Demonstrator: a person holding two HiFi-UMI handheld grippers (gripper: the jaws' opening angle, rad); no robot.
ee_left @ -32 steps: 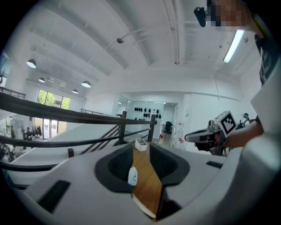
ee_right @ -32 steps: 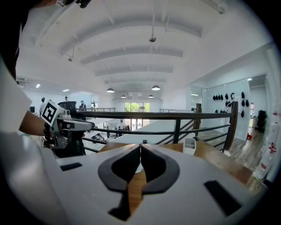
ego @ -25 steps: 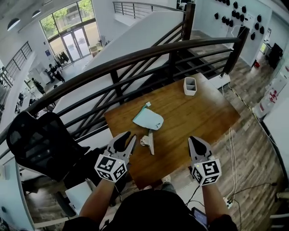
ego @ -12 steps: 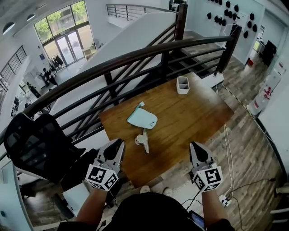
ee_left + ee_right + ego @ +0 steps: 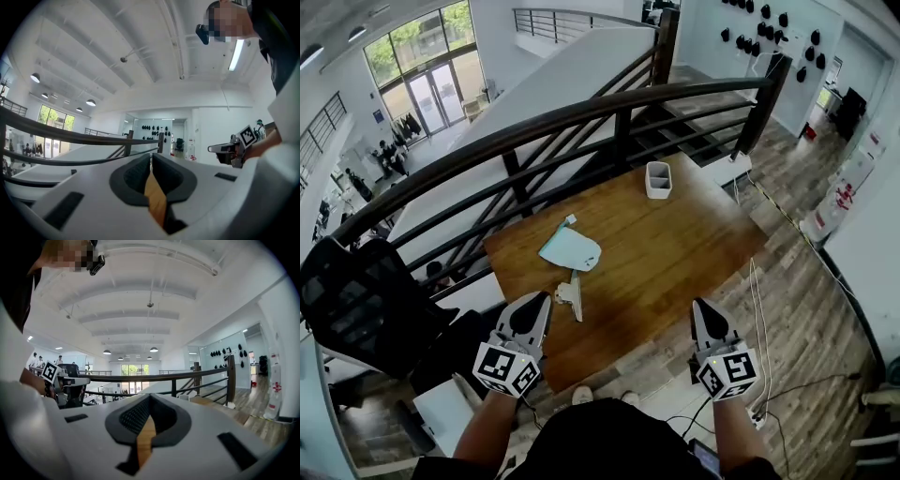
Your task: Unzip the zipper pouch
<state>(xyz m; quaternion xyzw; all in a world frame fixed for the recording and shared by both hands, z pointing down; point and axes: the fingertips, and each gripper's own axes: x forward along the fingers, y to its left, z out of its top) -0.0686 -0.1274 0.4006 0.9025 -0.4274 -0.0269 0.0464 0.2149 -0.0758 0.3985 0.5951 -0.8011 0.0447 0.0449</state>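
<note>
A light teal zipper pouch (image 5: 570,249) lies flat on the left half of the wooden table (image 5: 675,253), its small pull tab (image 5: 570,220) pointing toward the railing. My left gripper (image 5: 543,300) hovers at the table's near left edge, short of the pouch; its jaws have just been closing and now stand shut with nothing between them. In the left gripper view the dark pads (image 5: 136,176) meet over a sliver of table. My right gripper (image 5: 701,307) is held at the near right edge, shut and empty; its pads (image 5: 133,418) meet too.
A metal binder clip (image 5: 570,296) lies just in front of the pouch, close to my left gripper. A white two-slot holder (image 5: 657,180) stands at the table's far edge. A dark railing (image 5: 581,117) runs behind the table. A black chair (image 5: 366,300) stands at the left.
The left gripper's jaws went from open to shut with nothing in them. Both grippers drew back toward the table's near edge, and the table shifted left in the head view.
</note>
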